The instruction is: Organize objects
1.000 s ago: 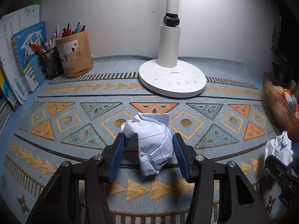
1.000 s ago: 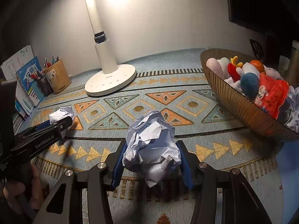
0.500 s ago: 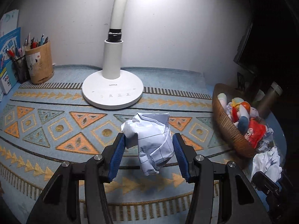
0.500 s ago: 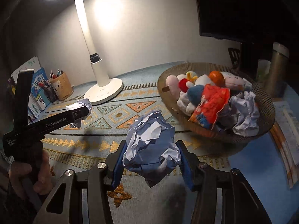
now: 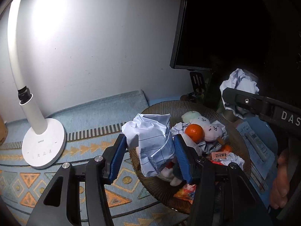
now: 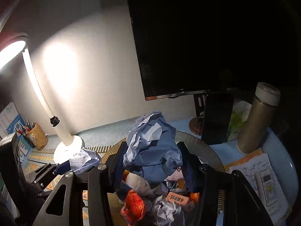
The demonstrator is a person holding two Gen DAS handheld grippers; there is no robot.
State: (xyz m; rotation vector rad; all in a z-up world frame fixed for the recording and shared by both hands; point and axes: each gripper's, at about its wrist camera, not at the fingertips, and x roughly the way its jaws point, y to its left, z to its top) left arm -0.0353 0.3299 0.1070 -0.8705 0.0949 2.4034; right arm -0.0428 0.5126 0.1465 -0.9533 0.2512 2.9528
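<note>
A crumpled ball of lined paper (image 5: 152,143) sits squarely between the blue pads (image 5: 117,158) of the left gripper (image 5: 150,156), which is clamped on it from both sides; the wad bulges above the pads and a creased flap hangs below them. It is white sheet with thin dark ruling, folded into hard ridges, and it hangs over the near-left rim of the woven basket (image 5: 160,188).

The right gripper (image 6: 152,167) is closed in the same way on a second paper ball (image 6: 152,143), which fills the gap between its pads and rises well above them (in this dim view it looks bluish and more tightly crushed, with no ruling that can be made out). This ball is held over the middle of the basket's contents. In the left wrist view it appears again at upper right, gripped beyond the basket's far rim, with the person's hand (image 5: 280,180) on the handle.

Inside the basket lie an orange fruit (image 5: 194,132), pale plush toys (image 5: 212,128) with drawn faces, other paper wads (image 6: 167,212) and a red snack packet (image 6: 133,207). The basket rests on a blue patterned mat (image 5: 90,150). To its left stands a white desk lamp (image 5: 43,143), lit; behind are a dark monitor (image 6: 188,47), a thermos (image 6: 257,116) and a pen cup (image 6: 36,135).
</note>
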